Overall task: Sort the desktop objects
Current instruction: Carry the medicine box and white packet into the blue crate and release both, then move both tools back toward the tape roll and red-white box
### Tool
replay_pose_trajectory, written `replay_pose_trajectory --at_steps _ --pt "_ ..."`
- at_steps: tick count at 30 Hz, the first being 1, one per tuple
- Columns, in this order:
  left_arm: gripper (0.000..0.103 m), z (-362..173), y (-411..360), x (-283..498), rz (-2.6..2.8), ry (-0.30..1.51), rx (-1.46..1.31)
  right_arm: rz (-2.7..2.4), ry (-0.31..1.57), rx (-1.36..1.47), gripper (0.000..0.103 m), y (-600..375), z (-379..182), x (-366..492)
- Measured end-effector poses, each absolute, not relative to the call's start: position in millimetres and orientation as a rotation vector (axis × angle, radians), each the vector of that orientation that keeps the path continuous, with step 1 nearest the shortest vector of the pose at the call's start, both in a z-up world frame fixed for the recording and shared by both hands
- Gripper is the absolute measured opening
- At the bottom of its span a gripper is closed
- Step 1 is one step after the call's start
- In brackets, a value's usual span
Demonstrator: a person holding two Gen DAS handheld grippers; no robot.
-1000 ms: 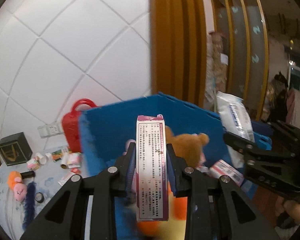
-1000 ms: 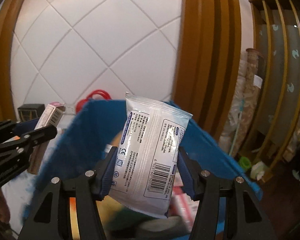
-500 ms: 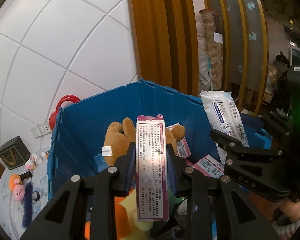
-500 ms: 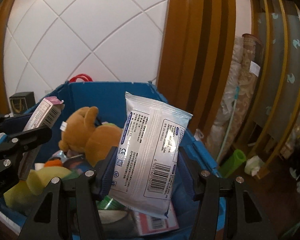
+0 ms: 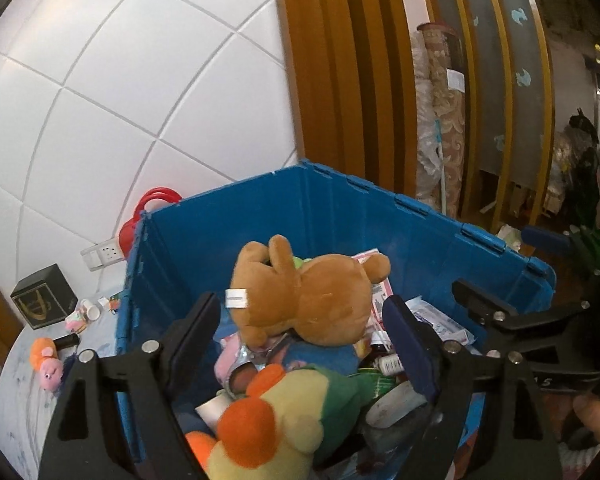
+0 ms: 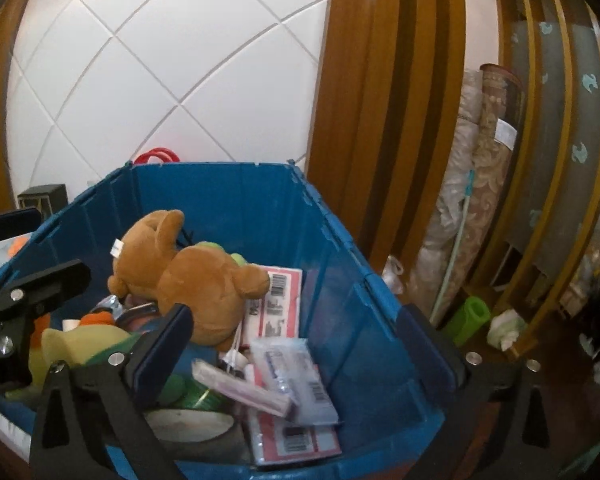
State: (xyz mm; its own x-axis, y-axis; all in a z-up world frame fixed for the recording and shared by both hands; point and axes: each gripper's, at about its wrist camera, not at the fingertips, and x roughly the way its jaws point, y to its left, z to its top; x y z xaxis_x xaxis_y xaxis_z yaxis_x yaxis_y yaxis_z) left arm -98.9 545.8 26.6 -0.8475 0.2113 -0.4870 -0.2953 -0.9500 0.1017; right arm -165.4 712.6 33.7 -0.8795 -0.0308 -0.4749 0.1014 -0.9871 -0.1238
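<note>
While both pairs of jaws are opening with nothing between them, the left gripper [image 5: 302,336] and the right gripper [image 6: 296,344] hang side by side over a blue crate [image 6: 236,188]. Neither clamps anything.

Nearest the left gripper, just below and between its fingers, lies a yellow and orange plush toy [image 5: 268,428] with a green part beside it. Straight ahead of those fingers, framed by the gap, a brown plush bear [image 5: 312,296] lies on top of the heap, a white tag on its ear. To the right of the left gripper's right finger, small packets and a bottle lie in the crate, too jumbled to name apart.

Between the right gripper's fingers and just below them rests a clear plastic packet [image 6: 296,376] with a barcode, lying flat on a pink and white box [image 6: 292,436]. A narrow pink carton [image 6: 240,388] lies touching it, nearer the right gripper's left finger. Ahead of that finger the bear lies, and beyond the packet another pink box [image 6: 278,300] leans by the bear's foot.

Farther off, left of the left gripper and outside the crate, a tabletop [image 5: 24,408] bears a pink and orange toy [image 5: 46,364], a black box [image 5: 44,300] and small cups. Behind the crate stand a red handle [image 5: 158,198], a white tiled wall [image 5: 120,80] and wooden posts [image 6: 388,100].
</note>
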Motion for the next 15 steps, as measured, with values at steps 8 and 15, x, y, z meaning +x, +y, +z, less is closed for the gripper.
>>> replay_pose_trajectory --at_steps 8,15 --pt "0.083 41.3 475.5 -81.3 2.881 0.17 -0.66 -2.882 0.18 0.675 0.103 666.2 51.4 -142.5" --pt "0.083 35.2 356.1 -73.0 3.052 0.073 -0.699 -2.751 0.193 0.561 0.103 581.5 66.4 -126.8"
